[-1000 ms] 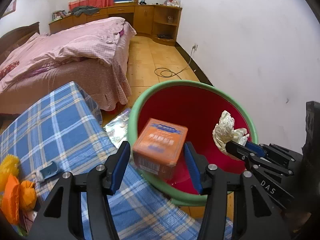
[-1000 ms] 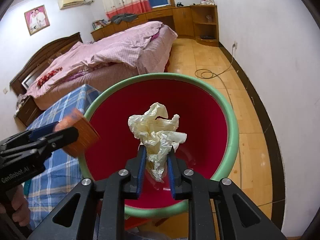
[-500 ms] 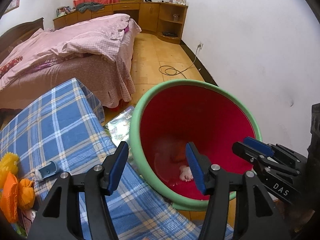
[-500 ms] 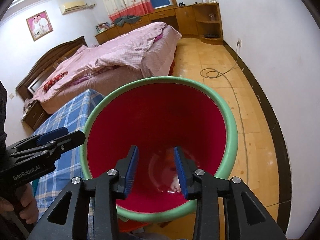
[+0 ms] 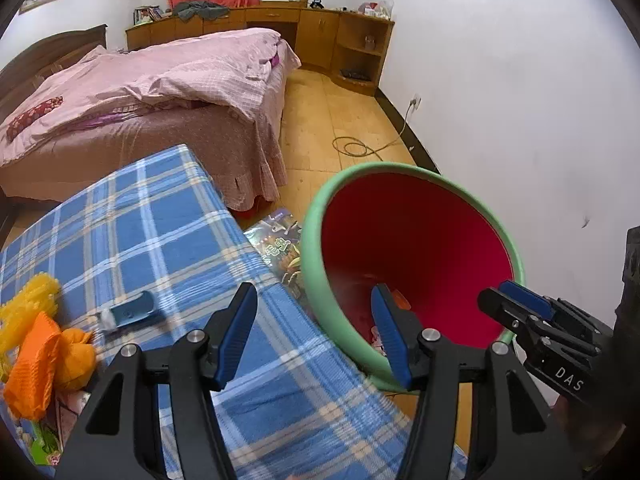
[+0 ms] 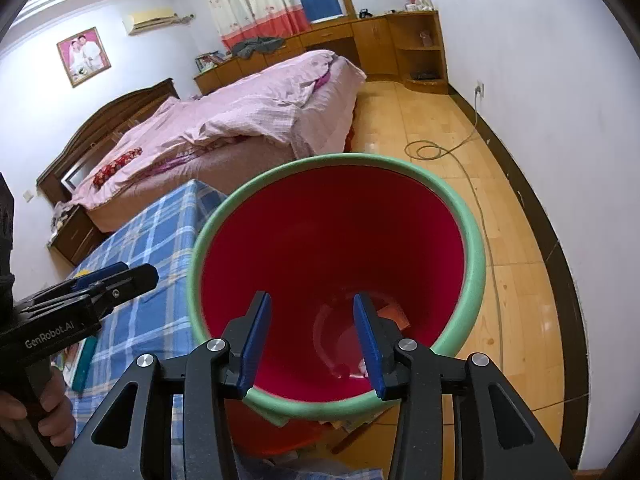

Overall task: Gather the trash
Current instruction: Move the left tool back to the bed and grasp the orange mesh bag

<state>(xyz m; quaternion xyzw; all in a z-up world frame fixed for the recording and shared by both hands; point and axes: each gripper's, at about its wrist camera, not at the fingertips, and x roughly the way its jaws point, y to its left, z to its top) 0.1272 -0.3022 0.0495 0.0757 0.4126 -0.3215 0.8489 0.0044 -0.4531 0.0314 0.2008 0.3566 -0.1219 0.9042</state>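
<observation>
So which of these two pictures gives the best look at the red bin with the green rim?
The right wrist view: the red bin with the green rim sits centred, its whole rim and much of its bottom showing. In the left wrist view it stands off to the right, the near rim partly hidden by gripper fingers.

— Over the bin (image 6: 476,264) we have a wide open mouth, nothing across it.
— Its green rim presses against the checked surface (image 5: 132,236) on one side; the wall (image 5: 520,112) stands near the other, with bare floor (image 6: 516,248) between.
</observation>
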